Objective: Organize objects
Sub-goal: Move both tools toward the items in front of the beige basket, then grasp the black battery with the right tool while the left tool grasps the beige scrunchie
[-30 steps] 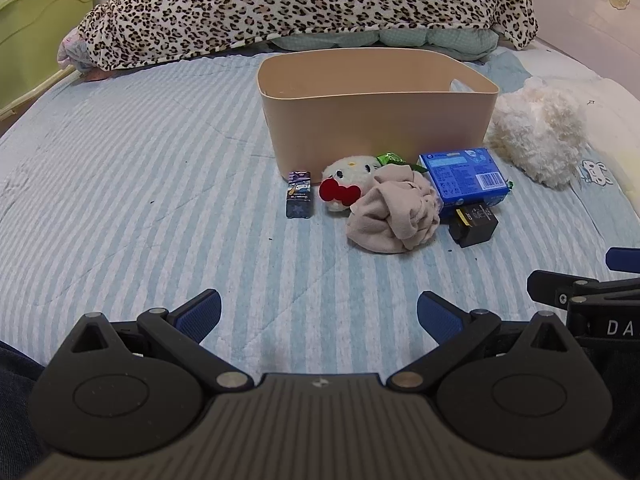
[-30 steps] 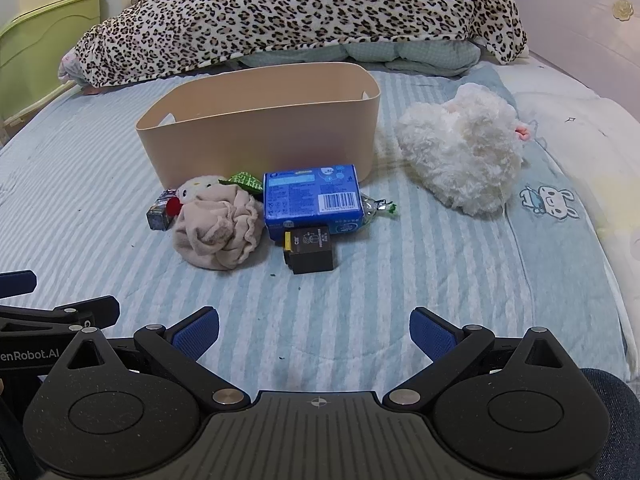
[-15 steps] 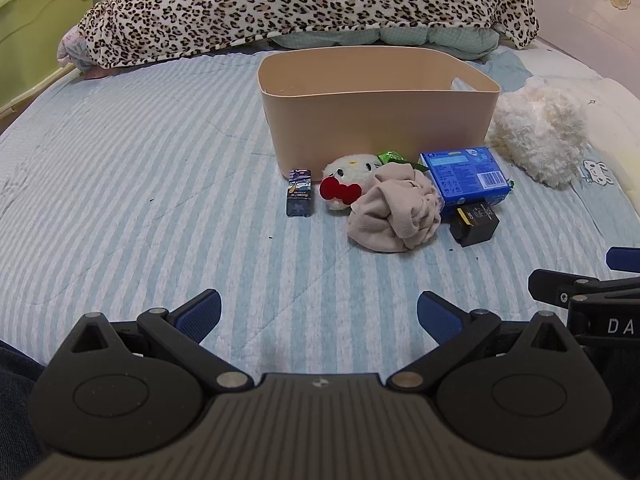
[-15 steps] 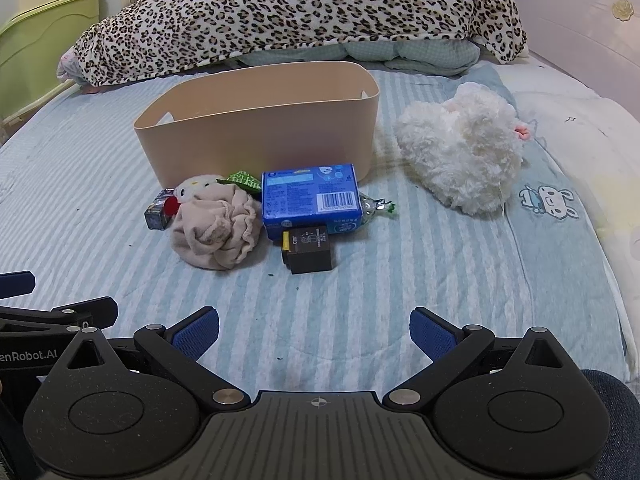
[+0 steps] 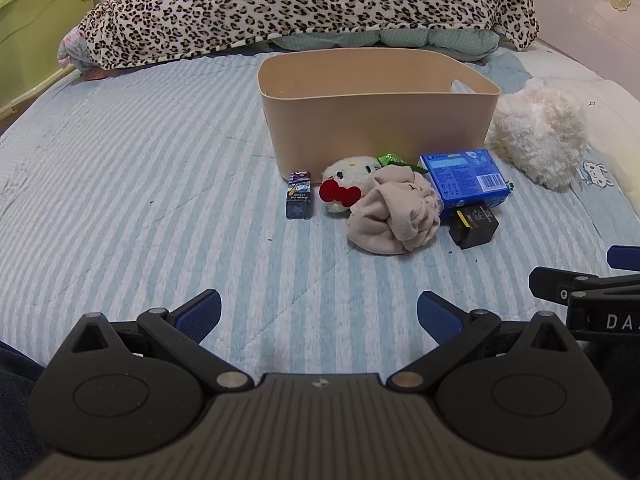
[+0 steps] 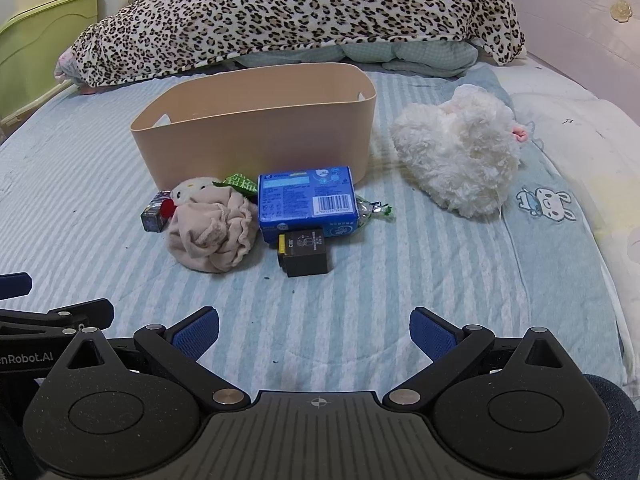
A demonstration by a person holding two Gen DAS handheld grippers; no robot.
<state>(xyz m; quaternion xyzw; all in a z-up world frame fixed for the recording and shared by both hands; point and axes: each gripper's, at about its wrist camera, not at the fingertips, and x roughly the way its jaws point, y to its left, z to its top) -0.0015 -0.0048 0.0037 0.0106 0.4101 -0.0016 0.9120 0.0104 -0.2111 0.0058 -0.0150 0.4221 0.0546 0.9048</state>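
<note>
A beige bin stands on the striped bed. In front of it lie a small dark box, a white cat plush with a red bow, a crumpled beige cloth, a blue box, a black box and a green wrapper. A fluffy white plush lies right of the bin. My left gripper and right gripper are open and empty, well short of the objects.
A leopard-print duvet is piled at the head of the bed. A green cabinet stands at the left. The bed edge and a pale wall are at the right. Each gripper shows at the other view's edge.
Both grippers have moved slightly forward toward the objects; both stay open. Nothing on the bed has moved.
</note>
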